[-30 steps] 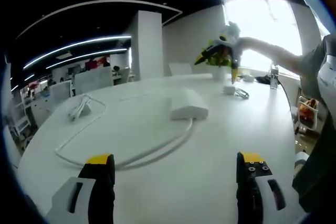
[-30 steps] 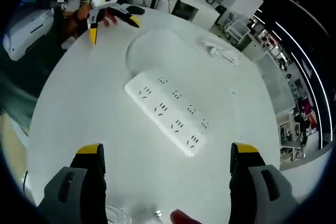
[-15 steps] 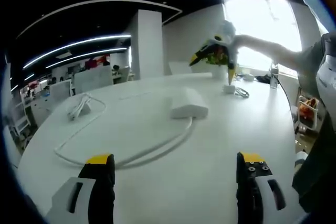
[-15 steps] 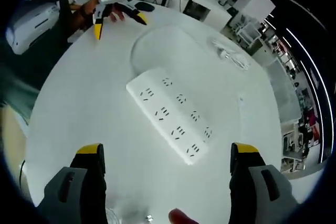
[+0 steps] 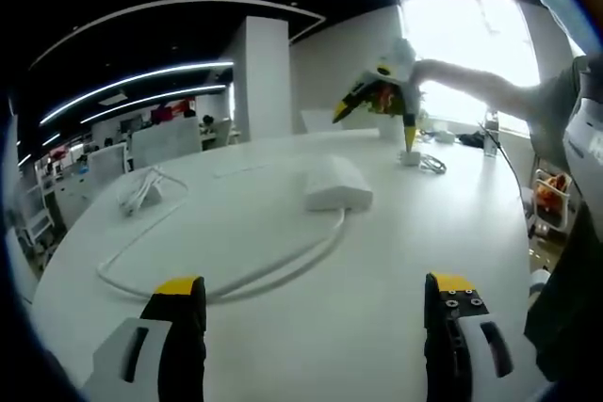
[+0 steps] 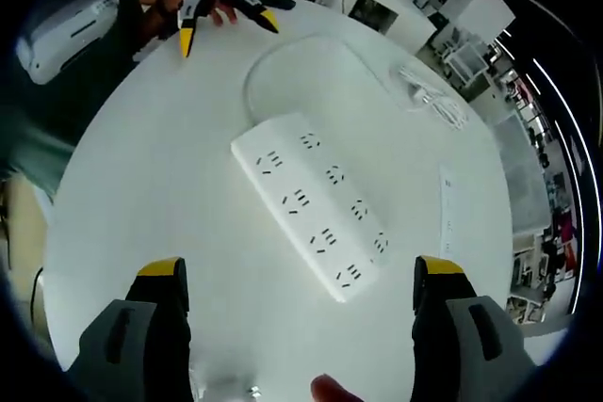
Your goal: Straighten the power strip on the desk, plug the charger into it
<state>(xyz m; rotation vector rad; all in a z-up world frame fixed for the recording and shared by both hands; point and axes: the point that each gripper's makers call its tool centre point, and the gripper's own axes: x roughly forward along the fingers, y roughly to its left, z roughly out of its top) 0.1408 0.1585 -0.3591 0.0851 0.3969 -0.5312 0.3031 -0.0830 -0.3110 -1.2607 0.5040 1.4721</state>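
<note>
Left gripper (image 5: 316, 313): its jaws stood wide apart and empty, low over the desk (image 5: 396, 242), well short of the strip. It also appeared at the top of the right gripper view (image 6: 226, 8), a hand behind it, spread open near the desk's edge. Probably it waited there to steady the strip once needed.

Coiled cable (image 5: 141, 193): a white bundle lay at the left of the desk, well apart from both grippers; whether it belonged to the charger could not be told.

Cord (image 5: 236, 275): it ran from the strip's near end in a long loop across the desk, slack enough, I judged, to let the strip be turned.

Power strip (image 6: 311, 204): it lay flat, sockets up, slanting across the right gripper view between the two jaws; in the left gripper view (image 5: 336, 185) it sat mid-desk, end-on. It looked not yet squared up.

Charger (image 5: 413, 159): a small white block with a looped lead lay beyond the strip at the far side, not plugged in. I took it for the charger, though it was too small to be sure.

Right gripper (image 6: 297, 313): its jaws were spread wide, holding nothing, poised above the strip; from the left gripper view (image 5: 382, 101) it hung high over the far side, near the charger. That stance suited a reach down for either one.
</note>
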